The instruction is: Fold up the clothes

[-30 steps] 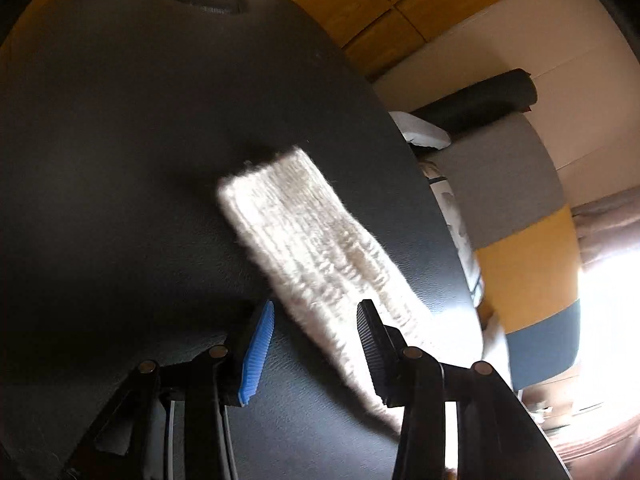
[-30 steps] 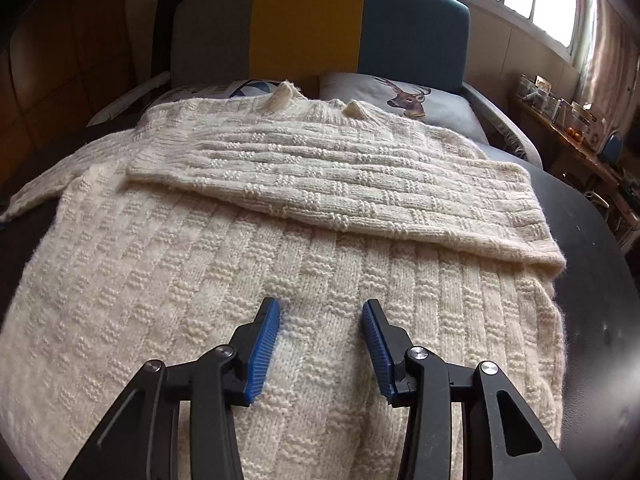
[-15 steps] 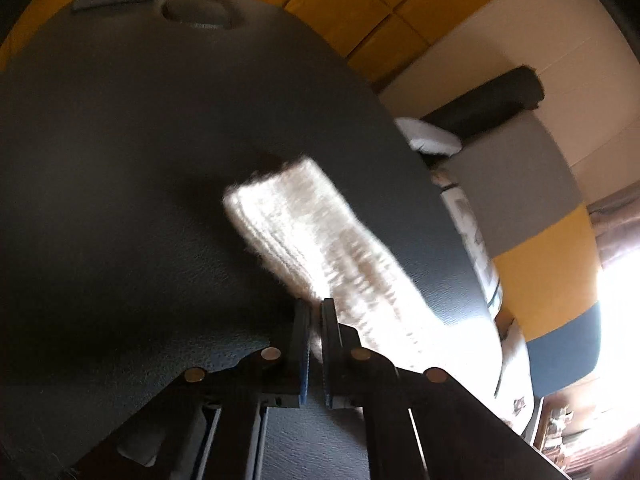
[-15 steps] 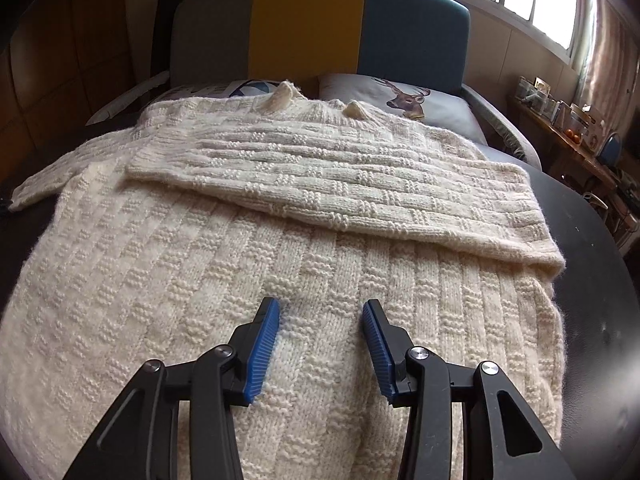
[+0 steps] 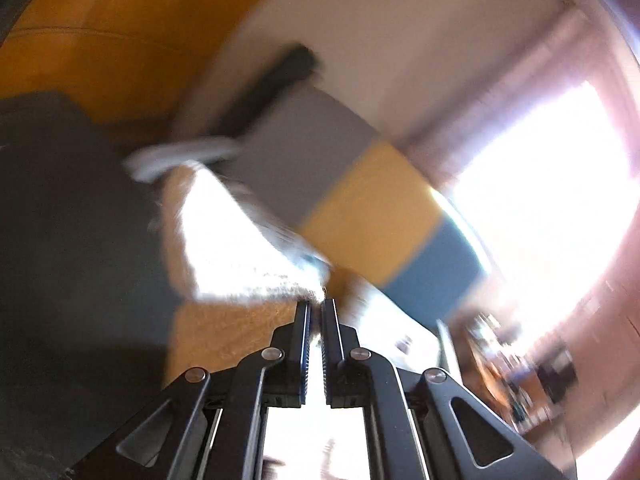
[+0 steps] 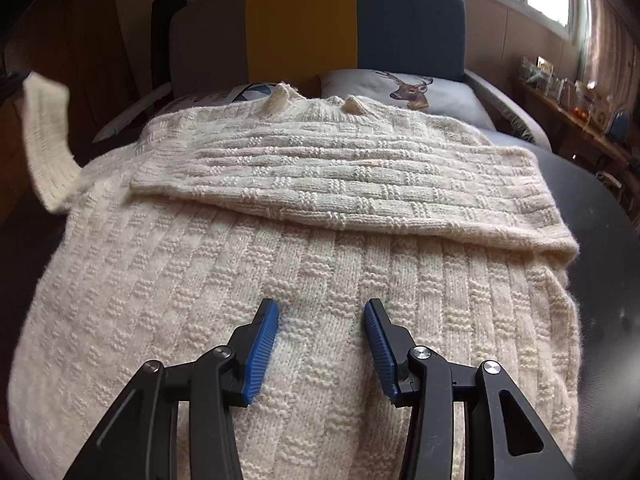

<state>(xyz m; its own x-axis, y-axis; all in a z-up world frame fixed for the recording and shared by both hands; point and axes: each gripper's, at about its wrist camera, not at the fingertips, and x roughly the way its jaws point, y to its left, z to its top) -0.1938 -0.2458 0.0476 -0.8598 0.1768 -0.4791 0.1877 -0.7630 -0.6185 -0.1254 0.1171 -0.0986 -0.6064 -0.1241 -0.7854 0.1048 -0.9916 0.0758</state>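
Cream wool fills the left wrist view in a blur: the sleeve (image 5: 224, 240) hangs lifted off the dark table (image 5: 72, 220), its edge pinched in the left gripper (image 5: 315, 312), whose fingers are pressed nearly together. A grey, yellow and blue sofa (image 5: 360, 208) stands behind. In the right wrist view the sweater (image 6: 280, 260) lies flat on the table, one sleeve folded across its chest, the other raised at far left. The right gripper (image 6: 322, 344) hovers over the body, fingers spread wide, holding nothing.
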